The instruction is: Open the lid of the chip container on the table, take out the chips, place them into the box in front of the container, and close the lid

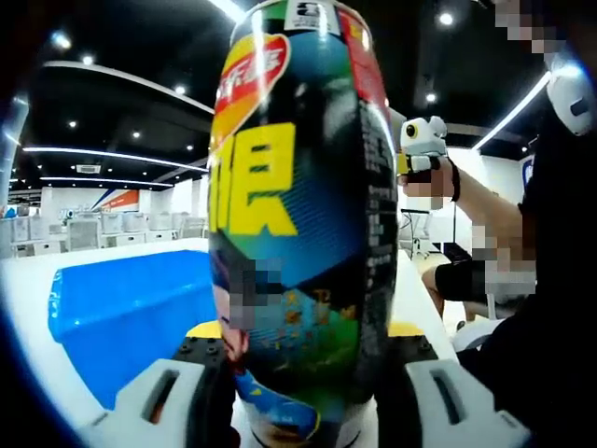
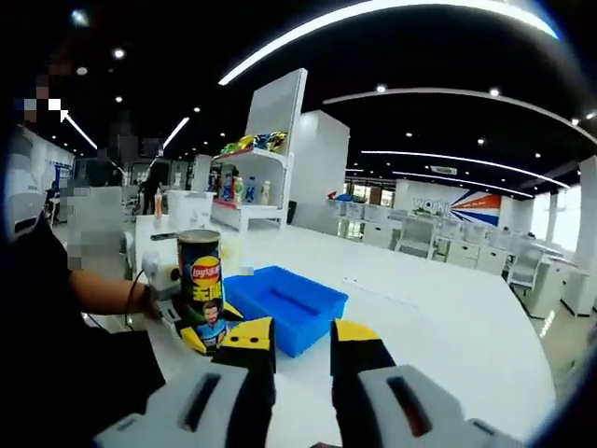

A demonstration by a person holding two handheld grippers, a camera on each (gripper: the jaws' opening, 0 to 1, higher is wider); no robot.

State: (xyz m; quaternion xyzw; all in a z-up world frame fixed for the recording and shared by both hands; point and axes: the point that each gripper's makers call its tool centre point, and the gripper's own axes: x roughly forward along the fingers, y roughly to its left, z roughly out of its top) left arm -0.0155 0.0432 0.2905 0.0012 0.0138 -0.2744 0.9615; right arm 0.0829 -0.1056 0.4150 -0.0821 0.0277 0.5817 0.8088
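So the left claw (image 1: 300, 373) is clamped around the chip can (image 1: 298, 224), which stands upright on the white table (image 2: 438, 317) with a jaw pressed to each side. Big yellow characters run down the can's label, with a red-and-yellow Lay's logo near the top. Can't tell whether the lid is on. The blue box (image 1: 131, 308) sits just left of that claw, and nothing shows inside it. The right claw (image 2: 297, 350) hangs released, jaws parted with nothing between them; ahead and left of it stands the can, touching the blue box.
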